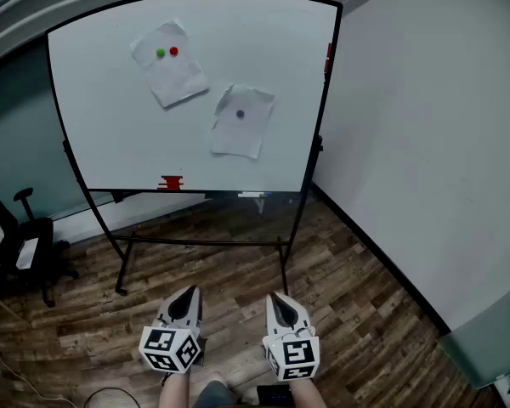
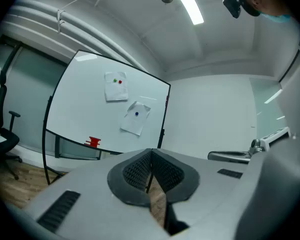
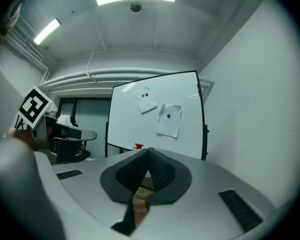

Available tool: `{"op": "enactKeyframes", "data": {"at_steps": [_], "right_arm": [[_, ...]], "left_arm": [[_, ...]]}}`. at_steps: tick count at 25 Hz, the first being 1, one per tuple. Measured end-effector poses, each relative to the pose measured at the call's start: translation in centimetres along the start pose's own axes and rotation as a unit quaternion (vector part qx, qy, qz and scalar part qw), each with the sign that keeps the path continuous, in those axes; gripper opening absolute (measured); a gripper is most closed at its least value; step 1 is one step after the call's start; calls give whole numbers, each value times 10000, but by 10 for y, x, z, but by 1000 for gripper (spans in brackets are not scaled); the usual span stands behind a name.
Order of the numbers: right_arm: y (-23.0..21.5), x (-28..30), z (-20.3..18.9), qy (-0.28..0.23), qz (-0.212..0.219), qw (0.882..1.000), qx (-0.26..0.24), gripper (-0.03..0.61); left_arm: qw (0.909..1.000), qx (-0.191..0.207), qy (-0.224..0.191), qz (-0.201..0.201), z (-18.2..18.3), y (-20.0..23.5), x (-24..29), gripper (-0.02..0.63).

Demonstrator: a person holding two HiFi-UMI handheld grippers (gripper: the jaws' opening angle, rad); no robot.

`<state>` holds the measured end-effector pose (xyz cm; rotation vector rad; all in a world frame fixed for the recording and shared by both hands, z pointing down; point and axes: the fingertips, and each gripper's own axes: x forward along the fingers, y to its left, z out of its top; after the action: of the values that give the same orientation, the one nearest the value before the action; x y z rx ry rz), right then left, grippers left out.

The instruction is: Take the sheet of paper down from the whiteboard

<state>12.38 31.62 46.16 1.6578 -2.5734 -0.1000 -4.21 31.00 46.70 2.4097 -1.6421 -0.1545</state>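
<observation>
A whiteboard (image 1: 110,143) on a wheeled stand faces me. Two crumpled paper sheets hang on it. The upper left sheet (image 1: 172,73) is pinned by a green magnet (image 1: 161,53) and a red magnet (image 1: 173,51). The lower right sheet (image 1: 242,130) is held by one dark magnet (image 1: 240,114). Both sheets also show in the left gripper view, upper sheet (image 2: 115,90) and lower sheet (image 2: 135,120), and in the right gripper view, lower sheet (image 3: 169,123). My left gripper (image 1: 186,295) and right gripper (image 1: 278,299) are low and well short of the board, both shut and empty.
A red object (image 1: 171,182) sits on the board's tray. A black office chair (image 1: 17,249) stands at the left. A white wall (image 1: 425,143) runs along the right. The stand's legs and crossbar (image 1: 204,243) rest on wood floor between me and the board.
</observation>
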Motion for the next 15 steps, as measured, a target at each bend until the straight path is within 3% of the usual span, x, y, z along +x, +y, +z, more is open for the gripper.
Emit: {"op": "enactKeyframes", "data": {"at_steps": [12,15], "right_arm": [[-2,11,1,58,216,9994,-245,12],[-4,14,2,53,266,9992,-285,99]], "left_arm": [[10000,-36,0,-39,4,-6,14,25],[9998,-101,25,-164,2,-12,22,37]]}}
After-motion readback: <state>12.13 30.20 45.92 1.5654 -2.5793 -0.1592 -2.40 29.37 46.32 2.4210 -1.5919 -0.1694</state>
